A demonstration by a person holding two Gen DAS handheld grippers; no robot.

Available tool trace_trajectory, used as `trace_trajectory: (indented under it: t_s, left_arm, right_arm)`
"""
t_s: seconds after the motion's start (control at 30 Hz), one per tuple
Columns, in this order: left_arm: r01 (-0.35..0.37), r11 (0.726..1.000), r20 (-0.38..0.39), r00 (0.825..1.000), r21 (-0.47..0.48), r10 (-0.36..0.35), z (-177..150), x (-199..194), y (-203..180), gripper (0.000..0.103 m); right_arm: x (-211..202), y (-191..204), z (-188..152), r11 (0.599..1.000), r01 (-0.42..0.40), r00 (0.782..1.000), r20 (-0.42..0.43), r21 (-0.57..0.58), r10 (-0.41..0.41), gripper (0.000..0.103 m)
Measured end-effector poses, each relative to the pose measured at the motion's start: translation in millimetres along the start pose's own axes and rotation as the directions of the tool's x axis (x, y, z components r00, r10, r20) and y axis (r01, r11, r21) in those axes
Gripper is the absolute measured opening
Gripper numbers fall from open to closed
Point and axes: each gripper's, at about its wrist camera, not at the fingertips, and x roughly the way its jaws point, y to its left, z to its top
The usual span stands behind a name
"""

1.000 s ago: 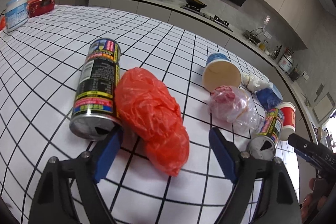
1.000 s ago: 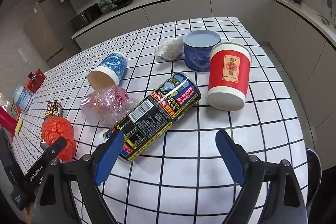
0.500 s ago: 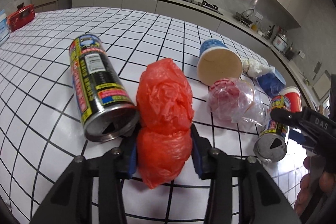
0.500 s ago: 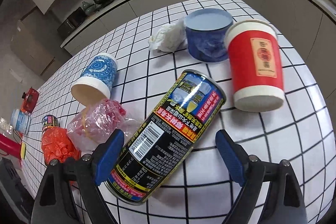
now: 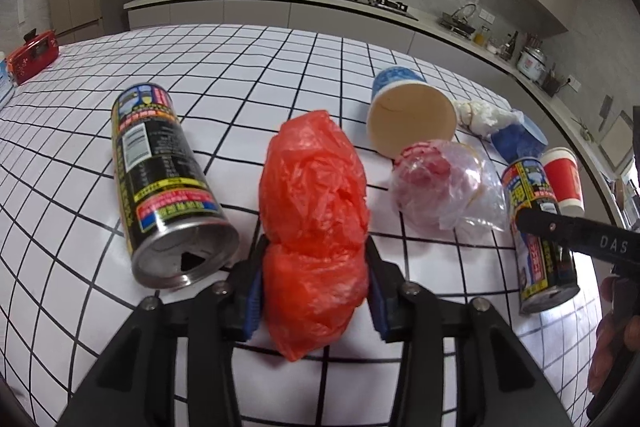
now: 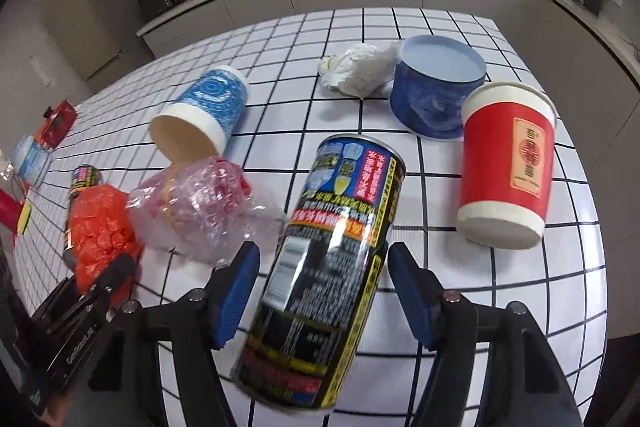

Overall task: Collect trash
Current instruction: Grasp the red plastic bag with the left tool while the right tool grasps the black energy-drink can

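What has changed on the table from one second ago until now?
The left gripper closed on the crumpled red plastic bag and is now opening slightly. The right gripper is closing around the black printed drink can, which turned lengthwise between its fingers. The cups, clear wrapper and other can stayed put.
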Motion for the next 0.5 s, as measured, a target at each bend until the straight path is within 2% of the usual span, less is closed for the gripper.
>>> trace_trajectory:
  t_s: [0.17, 0.2, 0.3, 0.43, 0.5]
  left_arm:
    - [0.015, 1.0, -0.012, 1.0, -0.022, -0.015, 5, 10, 2, 0.048]
    - [0.027, 0.999, -0.01, 1.0, -0.023, -0.027, 5, 10, 2, 0.038]
    - [0.053, 0.998, -0.012, 0.999, -0.017, -0.053, 2, 5, -1, 0.037]
    - [0.052, 0.998, -0.008, 0.999, 0.035, -0.052, -8, -7, -10, 0.038]
    - [0.025, 0.998, -0.018, 1.0, 0.05, -0.025, -8, -3, -14, 0.044]
  right_arm:
    - [7, 3, 0, 0.999, -0.051, 0.999, -0.011, 0.0, 0.051, 0.059]
    - [6, 4, -2, 0.998, -0.055, 0.998, -0.012, -0.01, 0.055, 0.058]
    - [0, 6, -10, 0.998, -0.061, 0.998, -0.02, -0.032, 0.061, 0.057]
    - [-1, 8, -14, 0.997, -0.057, 0.998, -0.03, -0.056, 0.055, 0.057]
    - [6, 8, -12, 0.998, -0.051, 0.997, -0.054, -0.046, 0.049, 0.067]
